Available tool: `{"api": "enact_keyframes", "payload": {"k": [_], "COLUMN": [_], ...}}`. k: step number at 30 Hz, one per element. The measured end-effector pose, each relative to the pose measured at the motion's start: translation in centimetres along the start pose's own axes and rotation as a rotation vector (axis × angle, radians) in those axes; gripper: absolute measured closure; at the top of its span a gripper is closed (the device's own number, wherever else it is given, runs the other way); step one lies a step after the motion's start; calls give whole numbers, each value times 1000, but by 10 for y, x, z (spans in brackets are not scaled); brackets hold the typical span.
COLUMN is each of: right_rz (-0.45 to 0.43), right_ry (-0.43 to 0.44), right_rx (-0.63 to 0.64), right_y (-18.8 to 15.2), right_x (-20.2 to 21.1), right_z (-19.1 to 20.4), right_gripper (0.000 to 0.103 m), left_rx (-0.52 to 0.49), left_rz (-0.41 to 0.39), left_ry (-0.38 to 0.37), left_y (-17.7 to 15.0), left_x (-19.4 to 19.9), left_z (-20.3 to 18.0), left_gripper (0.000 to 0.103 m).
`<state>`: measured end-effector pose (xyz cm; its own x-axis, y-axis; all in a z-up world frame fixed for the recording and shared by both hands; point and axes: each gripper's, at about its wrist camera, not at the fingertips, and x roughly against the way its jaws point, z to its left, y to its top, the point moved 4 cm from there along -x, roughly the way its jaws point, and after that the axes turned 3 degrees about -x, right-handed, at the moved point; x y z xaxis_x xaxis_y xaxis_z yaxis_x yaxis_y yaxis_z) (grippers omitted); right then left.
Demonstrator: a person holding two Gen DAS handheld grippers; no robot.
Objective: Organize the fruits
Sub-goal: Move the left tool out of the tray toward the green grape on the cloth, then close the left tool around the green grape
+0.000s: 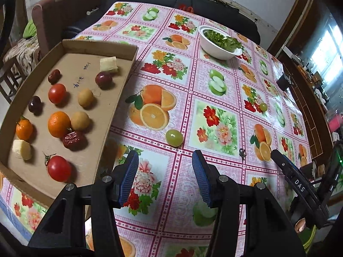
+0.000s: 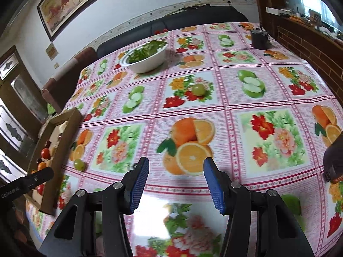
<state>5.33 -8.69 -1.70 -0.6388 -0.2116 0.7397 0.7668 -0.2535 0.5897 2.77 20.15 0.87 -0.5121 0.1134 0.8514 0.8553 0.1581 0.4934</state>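
While most of the fruit already sits sorted in the cardboard tray (image 1: 126, 72), two green grapes remain loose on the tablecloth (image 1: 214, 171). In the left wrist view the nearer grape (image 1: 174, 137) lies just below centre, right beside the tray's near wall and a little ahead of the left gripper (image 1: 165, 175); the farther grape (image 1: 263, 106) rests at right of centre on a printed flower square. Inside the tray, at the left of the frame, the pieces appear grouped in pairs: tomatoes (image 1: 57, 93), oranges (image 1: 58, 124), dark red jujubes (image 1: 73, 139), tan round fruit (image 1: 85, 97) and banana chunks (image 1: 109, 64). That spacing suggests each kind is meant to have its own spot, so the grapes probably belong there too.

Both pairs of tongs stand partly open with nothing between the blue pads. The left one tilts down toward the nearer grape, seemingly lined up to take it. In the right wrist view the right gripper (image 2: 176, 182) hovers over a printed orange, with the farther grape (image 2: 198, 89) above centre, well ahead of it. A white bowl of greens (image 2: 145, 65) stands toward the far side, clear of the work.
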Motion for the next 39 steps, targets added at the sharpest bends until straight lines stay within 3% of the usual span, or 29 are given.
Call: {"api": "enact_keyframes", "payload": {"k": [7,20,26,27,30,32,33,39], "right_rz": [-9,-58,-41,-34,-9,-9,-8,-6], "right_ry": [-28,-81,-121,-127,-140,-156,-156,-101], "right_rx": [17,42,82,88,102,125,138,154], "right_y": [13,69,91,92,94,93,93,82], "right_x": [-13,-56,-84,-87,-98,-102,-103,-90], "right_z": [-8,-21,-20,-20,-19,-16,-14,3], "right_gripper": [47,49,49,50,58,64,76,79], "left_rx": [28,-61,-96,-100,-120,-120,-119,-113], "left_rz": [35,83,56,50,39,40,40,35], "left_ry": [-98,-35,-8,-2,18,8,3,-19], "left_y": [7,11,11,11,11,12,12,9], "left_x": [-20,-60,-61,-61,-62,-62,-61,-51], "left_z": [3,-16,-19,-18,-18,-17,-17,-14], "left_gripper": [53,53,53,57,81,81,81,81]}}
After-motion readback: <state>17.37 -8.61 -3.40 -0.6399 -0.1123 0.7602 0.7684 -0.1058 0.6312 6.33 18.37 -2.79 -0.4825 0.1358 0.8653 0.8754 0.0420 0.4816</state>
